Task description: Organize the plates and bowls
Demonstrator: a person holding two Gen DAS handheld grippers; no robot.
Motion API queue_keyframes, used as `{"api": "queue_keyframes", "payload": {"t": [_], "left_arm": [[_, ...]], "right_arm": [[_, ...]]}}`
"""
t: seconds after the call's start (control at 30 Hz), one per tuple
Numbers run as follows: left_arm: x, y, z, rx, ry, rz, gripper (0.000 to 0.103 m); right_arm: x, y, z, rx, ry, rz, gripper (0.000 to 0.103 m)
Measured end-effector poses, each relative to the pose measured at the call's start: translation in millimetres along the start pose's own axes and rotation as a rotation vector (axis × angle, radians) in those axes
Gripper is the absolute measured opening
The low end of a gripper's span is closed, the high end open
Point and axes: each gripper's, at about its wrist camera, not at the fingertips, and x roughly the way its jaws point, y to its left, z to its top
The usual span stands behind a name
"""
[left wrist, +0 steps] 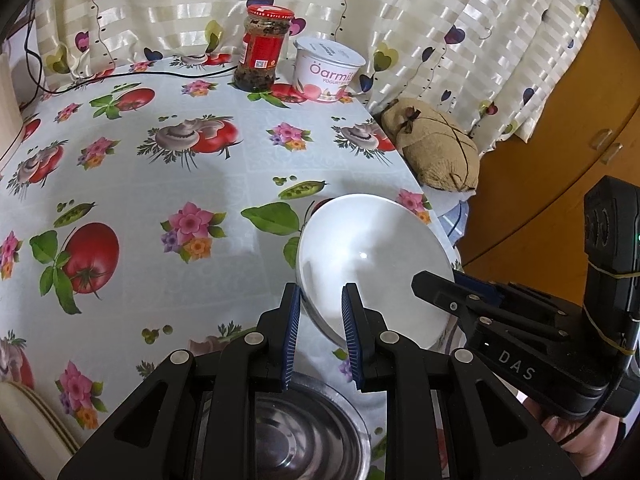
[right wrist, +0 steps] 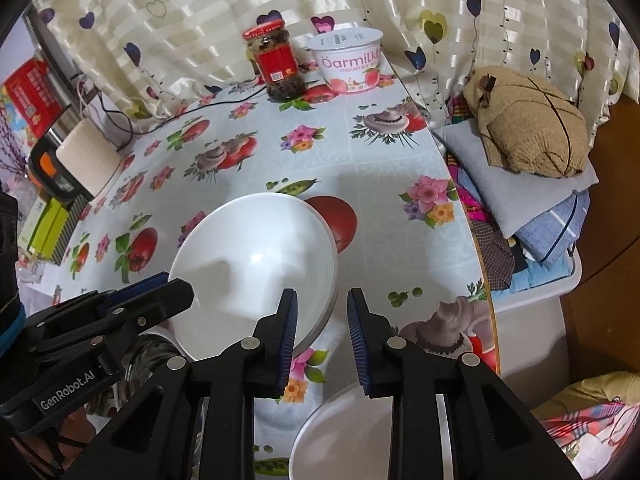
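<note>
A white bowl [left wrist: 372,256] [right wrist: 248,256] hangs tilted over the flowered tablecloth [left wrist: 160,168], its inside facing me. My left gripper [left wrist: 321,288] [right wrist: 176,282] straddles its left rim, one pad inside and one outside, shut on the wall. My right gripper [right wrist: 322,293] [left wrist: 440,280] sits astride the opposite rim, shut on it. A steel bowl [left wrist: 308,432] stands below my left gripper. A white dish [right wrist: 340,436] lies under my right gripper. A cream striped plate [left wrist: 24,420] shows at the lower left edge.
A red-lidded jar [left wrist: 262,52] and a yogurt tub [left wrist: 328,70] stand at the back by the curtain, with a black cable [left wrist: 160,74] beside them. The table's right edge [right wrist: 476,240] borders a burlap sack [right wrist: 532,124] on folded laundry [right wrist: 540,216]. A paper roll [right wrist: 88,156] stands far left.
</note>
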Motion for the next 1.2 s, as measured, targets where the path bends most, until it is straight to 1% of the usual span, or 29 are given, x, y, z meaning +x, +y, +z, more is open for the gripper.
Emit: {"api": "queue_keyframes", "payload": {"t": [0.07, 0.33, 0.6, 0.87, 1.2], "left_arm": [[0.7, -0.1, 0.4, 0.003, -0.002, 0.003, 0.023], [0.8, -2.0, 0.6, 0.007, -0.009, 0.002, 0.022], [-9.1, -1.7, 2.4, 0.004, -0.033, -0.004, 0.022], [-28.1, -2.4, 2.7, 0.002, -0.064, -0.009, 0.022], [-52.7, 2.7, -4.4, -0.008, -0.09, -0.002, 0.022]], "right_arm": [[1.3, 1.2, 0.7, -0.002, 0.002, 0.002, 0.021], [0.8, 0.5, 2.3, 0.004, -0.005, -0.005, 0.02], [-6.9, 3.0, 3.5, 0.002, -0.02, -0.004, 0.02], [-22.2, 11.8, 6.6, -0.01, -0.049, -0.001, 0.02], [-42.5, 30.8, 6.1, -0.036, -0.08, 0.006, 0.02]]}}
